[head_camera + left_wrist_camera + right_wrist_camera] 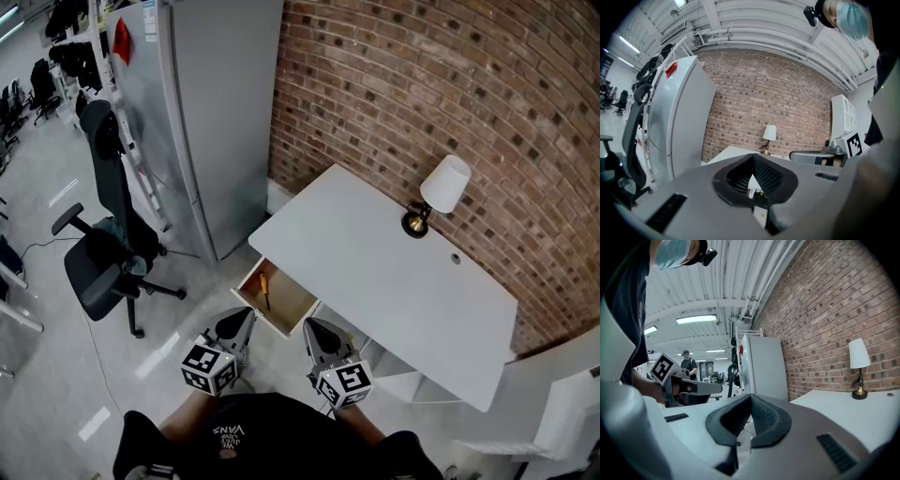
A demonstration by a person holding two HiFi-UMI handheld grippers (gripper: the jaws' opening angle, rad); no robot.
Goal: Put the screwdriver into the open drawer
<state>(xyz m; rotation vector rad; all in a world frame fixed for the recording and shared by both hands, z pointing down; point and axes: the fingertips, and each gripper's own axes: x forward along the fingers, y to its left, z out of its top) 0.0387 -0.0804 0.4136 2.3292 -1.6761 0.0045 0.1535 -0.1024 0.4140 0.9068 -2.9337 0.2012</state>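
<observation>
The screwdriver, with an orange handle, lies inside the open wooden drawer that is pulled out from the near left corner of the white desk. My left gripper hovers just in front of the drawer with its jaws shut and empty. At the drawer's right front corner my right gripper is also shut on nothing. In the left gripper view the left gripper has its ribbed pads meeting at the tip. The right gripper looks the same in its own view.
A lamp stands at the back of the desk by the brick wall. A tall grey fridge stands left of the desk, and an office chair is further left. A person stands far off.
</observation>
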